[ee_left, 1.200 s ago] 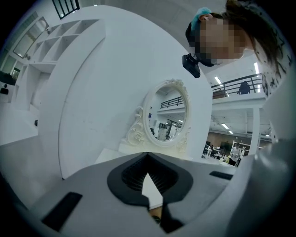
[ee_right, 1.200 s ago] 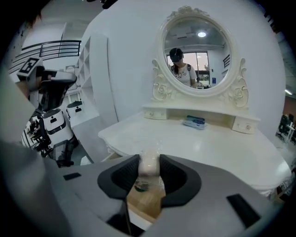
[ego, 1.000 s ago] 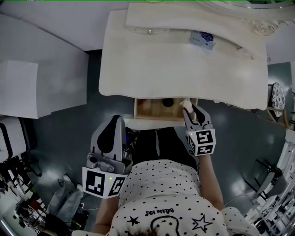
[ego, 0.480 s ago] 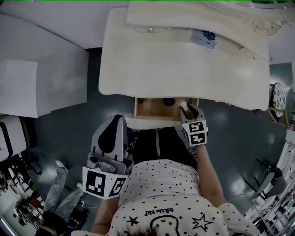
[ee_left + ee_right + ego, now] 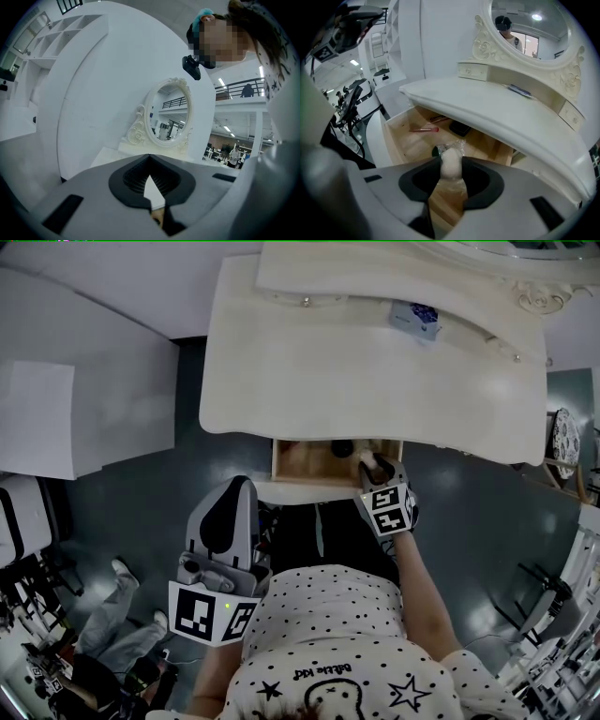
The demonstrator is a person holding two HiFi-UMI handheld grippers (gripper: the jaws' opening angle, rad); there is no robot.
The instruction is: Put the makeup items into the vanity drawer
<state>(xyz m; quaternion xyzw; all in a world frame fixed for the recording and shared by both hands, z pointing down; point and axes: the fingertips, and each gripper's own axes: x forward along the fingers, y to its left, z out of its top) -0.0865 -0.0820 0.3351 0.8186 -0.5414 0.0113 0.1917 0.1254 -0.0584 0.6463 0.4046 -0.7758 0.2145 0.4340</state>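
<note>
The vanity's wooden drawer (image 5: 305,461) stands pulled out under the white tabletop (image 5: 356,371). My right gripper (image 5: 373,465) hangs over the drawer's right part, shut on a pale makeup sponge in clear wrap (image 5: 451,163), also seen as the sponge (image 5: 367,457) from above. In the drawer lie a pink-handled brush (image 5: 424,130), a black compact (image 5: 460,128) and a thin dark stick (image 5: 437,118). My left gripper (image 5: 234,488) is held back by the person's body, left of the drawer; in its own view the left gripper (image 5: 150,177) is shut with nothing in it.
A small blue-patterned item (image 5: 413,317) lies on the vanity's raised shelf below the oval mirror (image 5: 529,23). The person's legs and a dark stool (image 5: 319,531) sit just in front of the drawer. A white cabinet (image 5: 56,399) stands left; someone walks at lower left (image 5: 112,634).
My right gripper has moved left and further over the drawer, carrying the sponge. The left gripper has stayed put. The bystander at lower left has shifted.
</note>
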